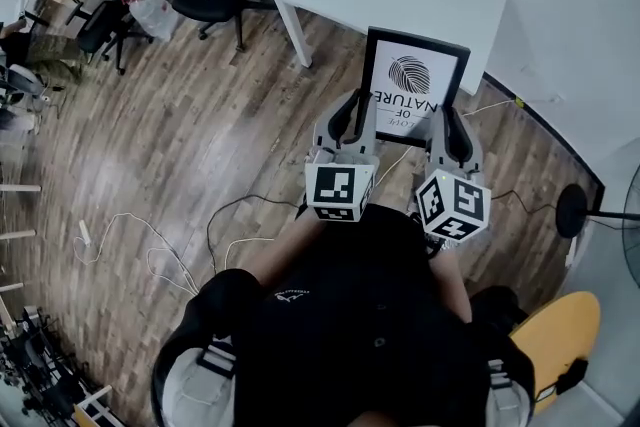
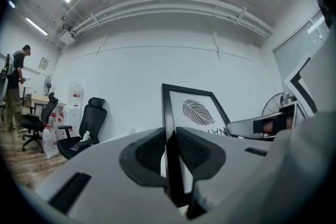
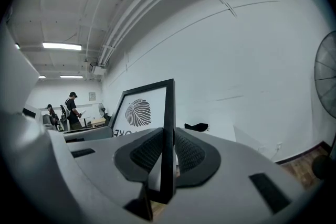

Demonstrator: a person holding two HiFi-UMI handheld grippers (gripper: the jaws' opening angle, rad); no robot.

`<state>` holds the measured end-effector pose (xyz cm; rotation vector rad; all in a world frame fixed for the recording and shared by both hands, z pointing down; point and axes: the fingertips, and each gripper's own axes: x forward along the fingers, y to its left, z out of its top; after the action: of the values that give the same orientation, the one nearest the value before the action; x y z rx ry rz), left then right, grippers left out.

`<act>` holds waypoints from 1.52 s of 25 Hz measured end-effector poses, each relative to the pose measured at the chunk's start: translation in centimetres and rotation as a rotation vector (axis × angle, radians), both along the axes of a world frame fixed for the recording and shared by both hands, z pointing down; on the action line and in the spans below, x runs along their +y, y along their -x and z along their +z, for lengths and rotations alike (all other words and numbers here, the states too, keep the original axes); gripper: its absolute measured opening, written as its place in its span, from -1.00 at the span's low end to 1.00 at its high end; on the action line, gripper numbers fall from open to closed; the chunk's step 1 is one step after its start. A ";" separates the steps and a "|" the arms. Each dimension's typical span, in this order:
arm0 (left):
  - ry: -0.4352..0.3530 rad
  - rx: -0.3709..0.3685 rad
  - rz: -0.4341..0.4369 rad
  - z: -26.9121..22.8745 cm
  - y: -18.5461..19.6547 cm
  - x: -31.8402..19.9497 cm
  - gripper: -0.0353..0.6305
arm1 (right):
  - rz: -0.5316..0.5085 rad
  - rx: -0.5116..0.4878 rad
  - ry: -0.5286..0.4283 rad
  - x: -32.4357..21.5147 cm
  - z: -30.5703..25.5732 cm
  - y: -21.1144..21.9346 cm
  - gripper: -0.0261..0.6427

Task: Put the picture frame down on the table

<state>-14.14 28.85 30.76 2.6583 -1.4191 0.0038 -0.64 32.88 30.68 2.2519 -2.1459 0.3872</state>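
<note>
Picture frame [image 1: 415, 75] held in the air, left gripper [image 1: 352, 115] and right gripper [image 1: 452, 133] fingers [image 2: 149, 152] clamped on its opposite side rails; table [image 1: 420, 0] lies straight ahead, equally near both

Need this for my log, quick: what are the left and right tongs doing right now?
Left tongs: closed on the picture frame, at its left edge.
Right tongs: closed on the same picture frame, at its right edge.
</note>
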 end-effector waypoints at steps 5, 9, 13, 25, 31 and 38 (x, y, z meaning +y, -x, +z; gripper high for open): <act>0.000 -0.002 0.014 -0.3 2.5 -4.4 -0.68 | 0.014 -0.001 0.001 -4.1 -0.3 2.5 -0.72; -0.008 0.007 0.038 -1.1 3.5 -8.7 -0.68 | 0.042 0.002 -0.001 -7.9 -0.7 3.7 -0.72; -0.004 0.006 0.056 -0.7 4.7 -12.3 -0.68 | 0.061 0.004 0.002 -11.3 -0.5 5.0 -0.72; 0.003 -0.007 0.074 0.0 9.8 -21.8 -0.68 | 0.080 -0.007 0.018 -20.9 0.2 10.1 -0.72; 0.014 0.014 0.056 0.3 13.2 -25.0 -0.68 | 0.066 0.014 0.019 -24.2 0.1 13.4 -0.72; 0.034 0.024 0.064 1.2 15.5 -27.0 -0.68 | 0.071 0.024 0.041 -26.2 0.8 15.8 -0.72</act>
<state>-29.66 1.84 31.93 2.6655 -1.3142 0.0022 -16.47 6.73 31.43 2.3034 -2.0320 0.3988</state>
